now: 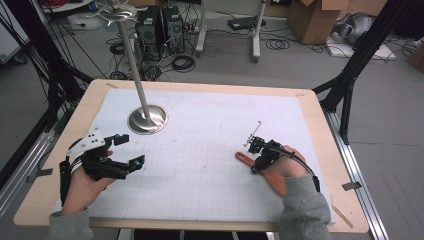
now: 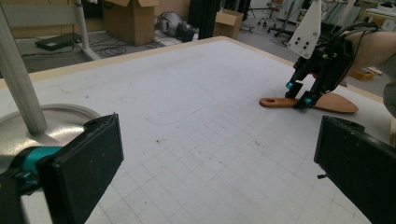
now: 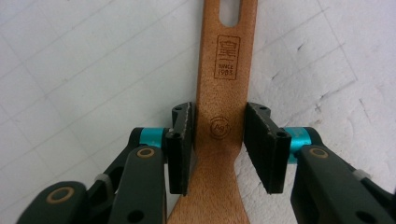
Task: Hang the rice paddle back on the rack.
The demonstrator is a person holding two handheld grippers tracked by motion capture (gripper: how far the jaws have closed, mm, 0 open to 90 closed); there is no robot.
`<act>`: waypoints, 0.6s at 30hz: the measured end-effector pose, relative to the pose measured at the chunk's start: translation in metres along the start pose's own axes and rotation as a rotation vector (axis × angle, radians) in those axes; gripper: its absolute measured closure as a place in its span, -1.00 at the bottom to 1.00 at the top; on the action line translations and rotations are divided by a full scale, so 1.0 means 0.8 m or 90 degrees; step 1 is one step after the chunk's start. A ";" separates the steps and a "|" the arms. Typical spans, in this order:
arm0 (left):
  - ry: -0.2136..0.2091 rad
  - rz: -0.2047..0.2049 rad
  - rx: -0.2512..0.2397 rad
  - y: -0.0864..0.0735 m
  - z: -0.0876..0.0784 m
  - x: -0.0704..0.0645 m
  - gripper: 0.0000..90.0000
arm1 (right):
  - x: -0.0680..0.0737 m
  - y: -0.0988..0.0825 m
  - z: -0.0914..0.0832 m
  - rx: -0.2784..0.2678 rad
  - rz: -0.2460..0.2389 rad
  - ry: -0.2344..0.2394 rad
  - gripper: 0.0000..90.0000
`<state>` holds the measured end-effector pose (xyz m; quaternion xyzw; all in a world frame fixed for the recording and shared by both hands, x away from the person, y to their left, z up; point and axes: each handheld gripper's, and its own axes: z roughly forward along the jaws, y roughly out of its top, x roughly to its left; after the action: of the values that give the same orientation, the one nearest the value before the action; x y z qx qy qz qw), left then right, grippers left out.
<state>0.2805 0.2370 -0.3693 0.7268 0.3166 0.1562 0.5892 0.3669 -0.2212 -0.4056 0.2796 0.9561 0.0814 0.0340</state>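
Right gripper view: right hand-held gripper (image 3: pixel 218 140) straddled the neck of the wooden spatula (image 3: pixel 223 93), pads at both edges, apparently touching. Spatula lay flat on the desk (image 1: pixel 210 150), right of centre. Left hand-held gripper (image 1: pixel 131 150) hovered with jaws wide apart, holding nothing

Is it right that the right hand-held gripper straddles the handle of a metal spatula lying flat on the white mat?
Not quite: the spatula is wooden, not metal, as the right gripper view shows. The rest stands: the right hand-held gripper straddles its handle, and it lies flat on the white mat.
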 end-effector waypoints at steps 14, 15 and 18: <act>0.000 -0.001 0.005 -0.002 0.003 -0.001 -0.96 | 0.001 0.001 0.000 0.004 0.001 -0.001 0.44; -0.001 -0.001 0.006 -0.002 0.003 0.000 -0.96 | 0.001 0.001 0.000 0.004 -0.002 0.000 0.44; 0.000 -0.001 0.005 -0.002 0.002 0.000 -0.96 | -0.001 0.000 -0.001 -0.003 -0.006 0.006 0.44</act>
<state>0.2810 0.2363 -0.3709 0.7289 0.3178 0.1548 0.5863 0.3670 -0.2218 -0.4048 0.2748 0.9573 0.0844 0.0307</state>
